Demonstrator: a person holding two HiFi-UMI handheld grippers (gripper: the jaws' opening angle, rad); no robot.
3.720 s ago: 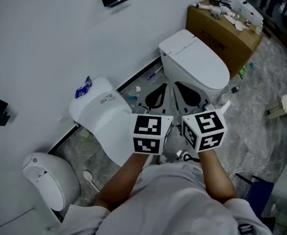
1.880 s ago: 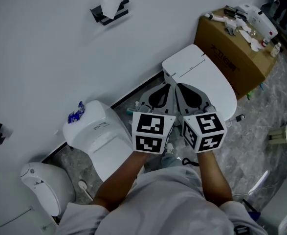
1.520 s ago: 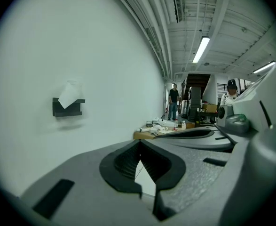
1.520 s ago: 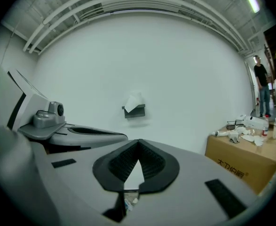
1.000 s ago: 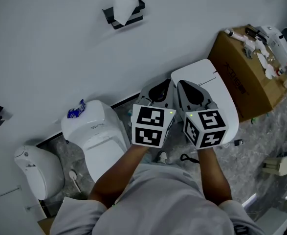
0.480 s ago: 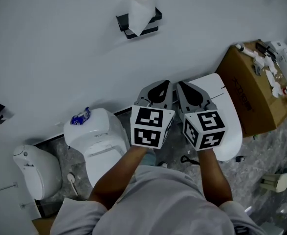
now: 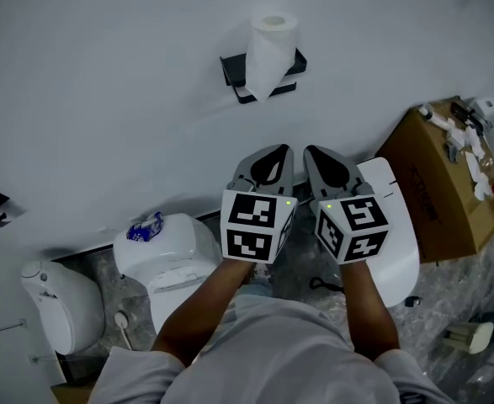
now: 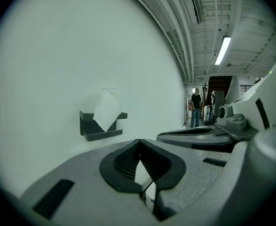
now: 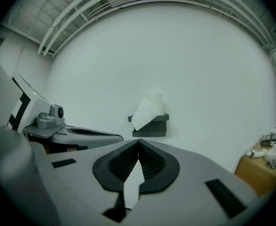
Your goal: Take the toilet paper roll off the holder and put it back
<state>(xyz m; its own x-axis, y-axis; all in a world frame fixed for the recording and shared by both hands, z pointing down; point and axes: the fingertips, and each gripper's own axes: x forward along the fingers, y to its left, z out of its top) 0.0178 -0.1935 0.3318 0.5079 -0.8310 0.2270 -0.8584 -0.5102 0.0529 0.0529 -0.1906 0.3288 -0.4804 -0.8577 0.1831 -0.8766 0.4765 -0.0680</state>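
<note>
Facing the wall, both grippers were held side by side, well short of the toilet paper roll (image 7: 272, 47). The roll was seen standing upright in its black holder (image 7: 240, 81) on the wall, with a loose sheet hanging over the front edge. The left gripper (image 7: 268, 151) was noted with its jaws brought together and nothing between them. The right gripper (image 7: 321, 151) was likewise closed and empty.

Risks judged:
- If the jaws were not spread before contact, the roll would probably be poked or tipped rather than grasped.
- The soft roll could be crushed out of round by a hard pinch.
- A lift could be stalled if the roll caught on the holder's front lip.
- The hanging sheet might be snagged and torn or unwound.
- A slipped roll would likely be lost to the floor among the toilets (image 7: 167, 255) below.
</note>
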